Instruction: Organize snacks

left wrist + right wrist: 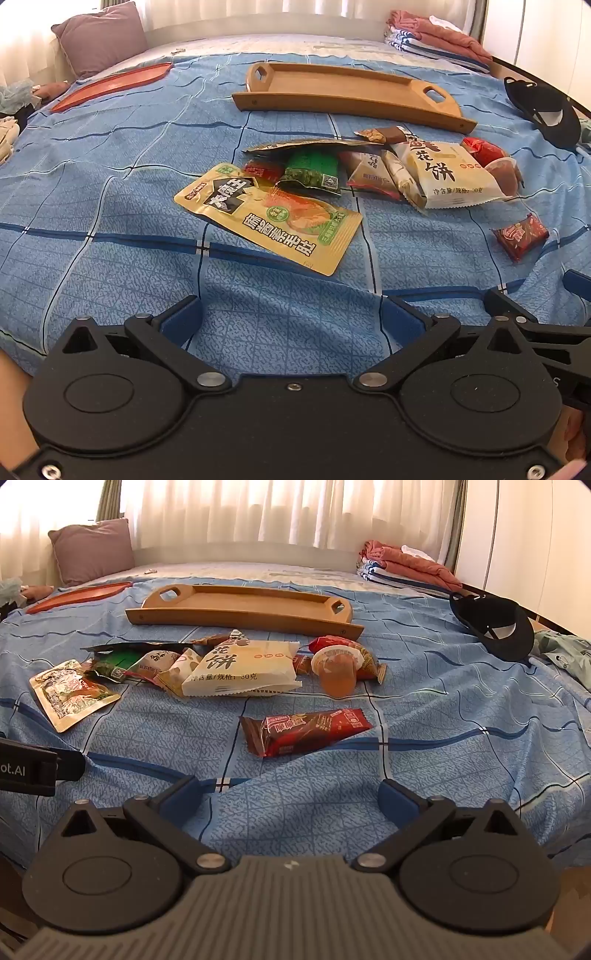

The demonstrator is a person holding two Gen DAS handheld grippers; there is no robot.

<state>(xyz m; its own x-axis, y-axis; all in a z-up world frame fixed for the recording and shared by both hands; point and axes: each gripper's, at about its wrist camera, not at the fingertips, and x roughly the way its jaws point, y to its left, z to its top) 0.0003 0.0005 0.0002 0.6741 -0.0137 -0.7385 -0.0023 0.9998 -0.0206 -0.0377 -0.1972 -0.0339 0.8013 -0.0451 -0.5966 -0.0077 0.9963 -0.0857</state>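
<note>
Several snack packets lie in a loose pile on a blue checked bedsheet (pixel 110 229). A yellow pouch (pixel 269 218) lies nearest my left gripper (pixel 291 314), which is open and empty above the sheet. Behind the pouch are a green packet (pixel 314 170) and a white pastry packet (pixel 447 173). A red-brown bar (pixel 306 731) lies just ahead of my right gripper (pixel 291 794), also open and empty. A jelly cup (pixel 338 672) lies on its side beside the white pastry packet (pixel 243 668). An empty wooden tray (pixel 351 92) (pixel 243 605) sits behind the pile.
A red flat tray (pixel 110 85) lies at the far left by a mauve pillow (pixel 99 37). A black cap (pixel 495 627) lies at the right, with folded clothes (pixel 406 568) behind it. The other gripper's body (pixel 33 768) shows at the left edge.
</note>
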